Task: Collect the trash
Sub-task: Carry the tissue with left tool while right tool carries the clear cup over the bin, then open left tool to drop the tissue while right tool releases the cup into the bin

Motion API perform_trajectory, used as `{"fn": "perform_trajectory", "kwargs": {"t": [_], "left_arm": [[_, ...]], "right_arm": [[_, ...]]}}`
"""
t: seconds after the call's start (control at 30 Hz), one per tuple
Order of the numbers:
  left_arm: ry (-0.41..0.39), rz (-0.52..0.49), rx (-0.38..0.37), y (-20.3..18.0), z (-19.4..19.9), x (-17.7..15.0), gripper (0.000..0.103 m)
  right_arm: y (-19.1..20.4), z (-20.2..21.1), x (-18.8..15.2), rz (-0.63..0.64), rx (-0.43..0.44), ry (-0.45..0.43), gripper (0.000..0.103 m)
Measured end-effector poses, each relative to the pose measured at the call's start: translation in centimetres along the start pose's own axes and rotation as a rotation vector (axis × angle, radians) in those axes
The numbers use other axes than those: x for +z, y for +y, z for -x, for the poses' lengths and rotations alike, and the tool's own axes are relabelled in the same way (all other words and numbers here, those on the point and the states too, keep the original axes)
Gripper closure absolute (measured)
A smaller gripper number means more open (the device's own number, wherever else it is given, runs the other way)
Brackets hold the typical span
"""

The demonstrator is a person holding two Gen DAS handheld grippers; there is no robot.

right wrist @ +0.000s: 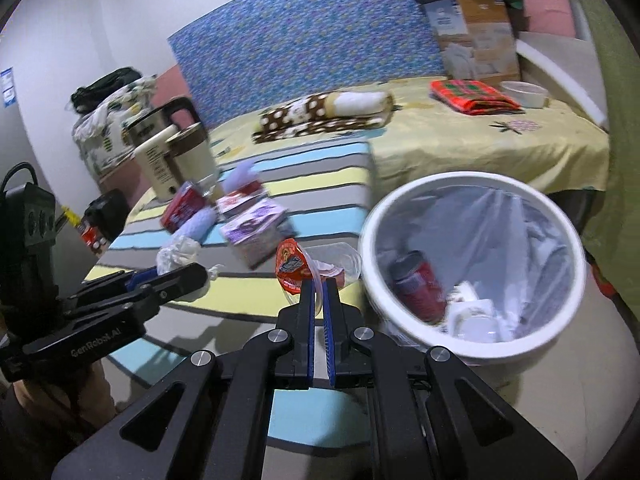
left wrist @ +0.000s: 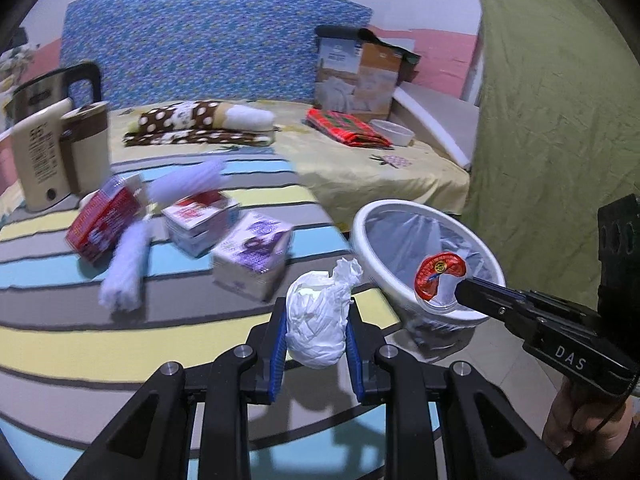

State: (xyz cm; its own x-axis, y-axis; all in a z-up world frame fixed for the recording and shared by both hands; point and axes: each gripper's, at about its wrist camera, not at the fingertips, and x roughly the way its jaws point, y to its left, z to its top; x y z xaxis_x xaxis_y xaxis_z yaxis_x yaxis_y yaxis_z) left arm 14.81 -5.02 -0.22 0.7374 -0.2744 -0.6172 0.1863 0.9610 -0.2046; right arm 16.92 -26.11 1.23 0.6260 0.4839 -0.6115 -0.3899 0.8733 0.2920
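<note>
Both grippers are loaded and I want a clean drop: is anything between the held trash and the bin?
Nothing visible. The right gripper holds the cup beside the bin; the left gripper holds the tissue wad just short of it.

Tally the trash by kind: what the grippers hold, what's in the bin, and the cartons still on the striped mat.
Held in grippers: 2, crumpled white wad in left gripper, red-lidded plastic cup in right gripper
In the white bin: 1 red can, plus unclear white scraps
Cartons on mat: 3
Total: 6
</note>
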Motion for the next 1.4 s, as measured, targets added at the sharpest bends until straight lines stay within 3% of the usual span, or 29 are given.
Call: {"fn": "perform_trajectory", "kwargs": {"t": [0.53,0.97,1.17,1.23,1.3,1.4], "left_arm": [[0.041,-0.097,-0.124,-6.4,-5.6,2.5,0.077],[0.11,-0.129,-0.167,-9.1,-10.5,3.2,0.076],[0.128,-0.129,-0.16,-9.4,-11.7,3.3,0.068],[0.129,-0.122,-0.157,-9.3,-11.9,3.4,0.063],[0.129,-0.115,-0.157,-9.2,-12.1,3.4,0.059],[0.128,-0.104,-0.157,-8.9,-12.1,3.4,0.056]], "right_arm": [[-6.3,1.5,-0.2,-0.115,-0.149,-0.042,0.097],[-9.4,1.1,-0.5,-0.168,-0.228,-0.006,0.097],[-10.4,0.8,-0.7,-0.191,-0.251,0.021,0.096],[-10.4,0.8,-0.7,-0.197,-0.257,0.022,0.092],[-10.5,0.9,-0.7,-0.197,-0.263,0.018,0.08],[-10.5,1.1,-0.7,-0.199,-0.268,0.011,0.074]]}}
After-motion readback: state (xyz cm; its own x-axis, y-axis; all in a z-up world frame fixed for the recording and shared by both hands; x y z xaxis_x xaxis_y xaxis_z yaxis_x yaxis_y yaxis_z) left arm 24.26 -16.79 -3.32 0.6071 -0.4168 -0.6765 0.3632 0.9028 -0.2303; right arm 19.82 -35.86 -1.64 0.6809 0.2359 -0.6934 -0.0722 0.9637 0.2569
